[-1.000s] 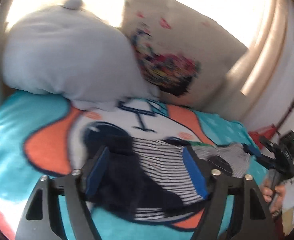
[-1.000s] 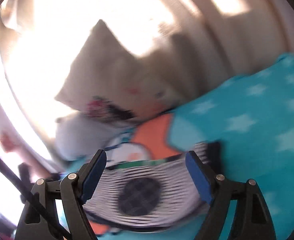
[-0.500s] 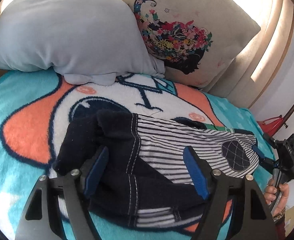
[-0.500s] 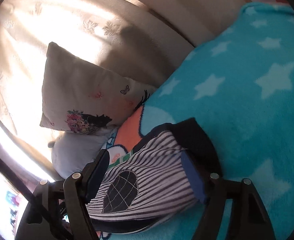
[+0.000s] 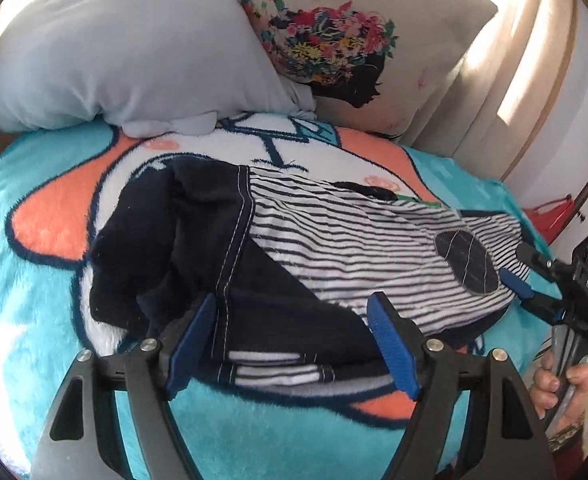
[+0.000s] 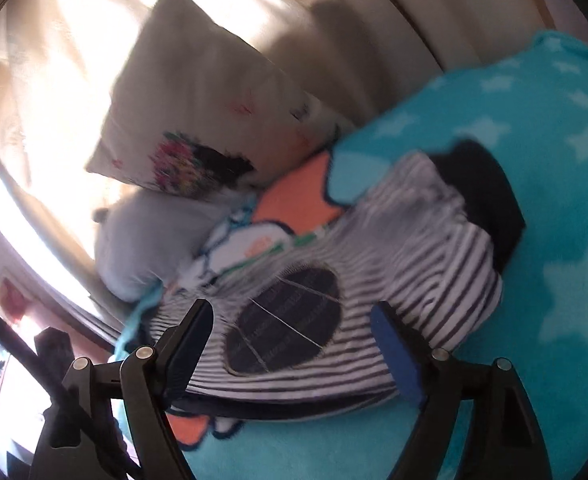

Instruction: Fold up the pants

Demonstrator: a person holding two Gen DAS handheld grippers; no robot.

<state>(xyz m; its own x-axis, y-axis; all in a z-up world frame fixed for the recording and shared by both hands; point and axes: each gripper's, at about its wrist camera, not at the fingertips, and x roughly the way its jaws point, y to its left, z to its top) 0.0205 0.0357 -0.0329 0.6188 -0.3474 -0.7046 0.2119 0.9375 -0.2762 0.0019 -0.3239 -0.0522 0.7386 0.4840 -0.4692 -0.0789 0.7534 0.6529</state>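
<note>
Small pants (image 5: 334,240), white with dark stripes, navy panels and a dark oval knee patch (image 5: 466,264), lie folded lengthwise on a turquoise blanket (image 5: 34,280). My left gripper (image 5: 294,344) is open, its jaws straddling the near navy waist edge. My right gripper (image 5: 522,276) shows at the striped leg end in the left wrist view. In the right wrist view the pants (image 6: 374,280) lie between the open jaws of the right gripper (image 6: 294,344), the patch (image 6: 286,320) just ahead.
A grey pillow (image 5: 126,60) and a beige floral pillow (image 5: 346,40) lean at the head of the bed. Beige curtains (image 5: 534,60) hang behind. A red object (image 5: 550,216) sits off the bed's right edge.
Both grippers came closer to the pants and lower. The right wrist view swung from the curtains onto the striped leg end. Both stay open.
</note>
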